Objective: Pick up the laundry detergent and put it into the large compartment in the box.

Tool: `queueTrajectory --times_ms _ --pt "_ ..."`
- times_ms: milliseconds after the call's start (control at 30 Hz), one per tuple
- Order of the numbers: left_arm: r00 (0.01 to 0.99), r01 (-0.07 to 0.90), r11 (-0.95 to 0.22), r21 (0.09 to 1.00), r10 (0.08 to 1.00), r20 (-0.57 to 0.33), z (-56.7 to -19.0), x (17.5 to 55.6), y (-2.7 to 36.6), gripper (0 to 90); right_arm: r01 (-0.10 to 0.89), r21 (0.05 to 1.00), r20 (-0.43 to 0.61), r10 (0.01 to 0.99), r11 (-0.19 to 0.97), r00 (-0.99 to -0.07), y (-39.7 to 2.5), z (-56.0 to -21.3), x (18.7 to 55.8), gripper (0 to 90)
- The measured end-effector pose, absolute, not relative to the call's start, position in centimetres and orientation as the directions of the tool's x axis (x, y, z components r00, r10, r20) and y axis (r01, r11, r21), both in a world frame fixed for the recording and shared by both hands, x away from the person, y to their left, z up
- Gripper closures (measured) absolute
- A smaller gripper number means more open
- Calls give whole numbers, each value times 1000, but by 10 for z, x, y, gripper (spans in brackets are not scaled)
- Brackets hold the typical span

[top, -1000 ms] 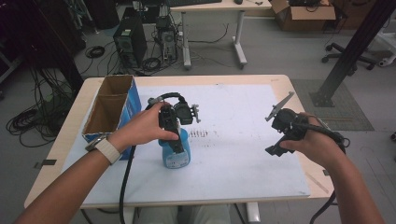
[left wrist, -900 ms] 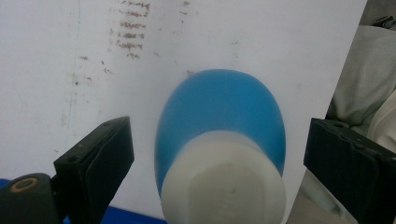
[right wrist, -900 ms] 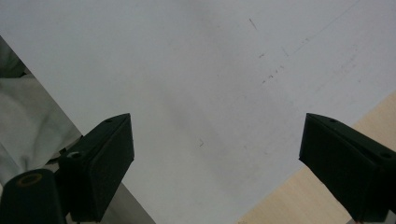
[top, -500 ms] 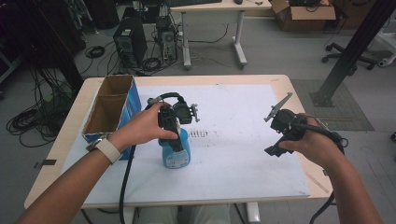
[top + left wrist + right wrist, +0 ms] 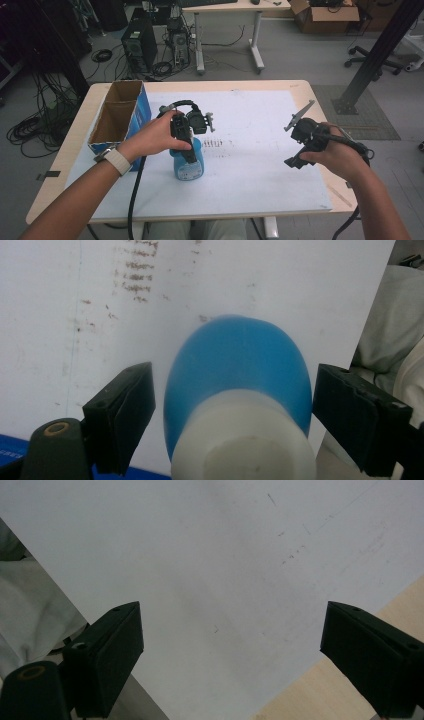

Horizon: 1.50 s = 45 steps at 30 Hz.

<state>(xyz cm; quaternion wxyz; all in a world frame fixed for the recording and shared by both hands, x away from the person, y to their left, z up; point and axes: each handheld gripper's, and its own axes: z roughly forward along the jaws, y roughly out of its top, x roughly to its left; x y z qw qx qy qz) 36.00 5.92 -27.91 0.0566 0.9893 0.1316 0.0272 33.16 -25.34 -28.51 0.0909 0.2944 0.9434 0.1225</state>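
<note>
A blue bottle [image 5: 189, 162] with a white cap stands upright on the white sheet [image 5: 260, 170], left of the table's middle. My left gripper [image 5: 187, 149] comes down on it from above, held by a hand with a pale watch. In the left gripper view the bottle [image 5: 240, 365] sits between the two black jaws, which stand apart with a narrow gap on each side, so the left gripper [image 5: 235, 425] is open. My right gripper [image 5: 301, 150] hovers over the sheet's right part. Its jaws stand wide apart, and this right gripper [image 5: 230, 655] holds nothing.
An open cardboard box [image 5: 117, 117] with a blue side stands at the table's left, close to the left forearm. Brown smudge marks [image 5: 220, 143] lie on the sheet beside the bottle. Bare wooden table edge [image 5: 325, 695] runs just past the sheet under the right gripper.
</note>
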Motion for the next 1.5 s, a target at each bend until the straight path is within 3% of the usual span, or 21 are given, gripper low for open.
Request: queueTrajectory --times_ms 1100,1500 --pt "963 255 -960 115 263 56 -282 360 60 367 536 289 -98 581 793 -808 -256 -287 330 99" --pt "963 255 -960 116 262 57 -282 360 60 371 538 289 -96 583 792 -807 -256 -288 331 99"
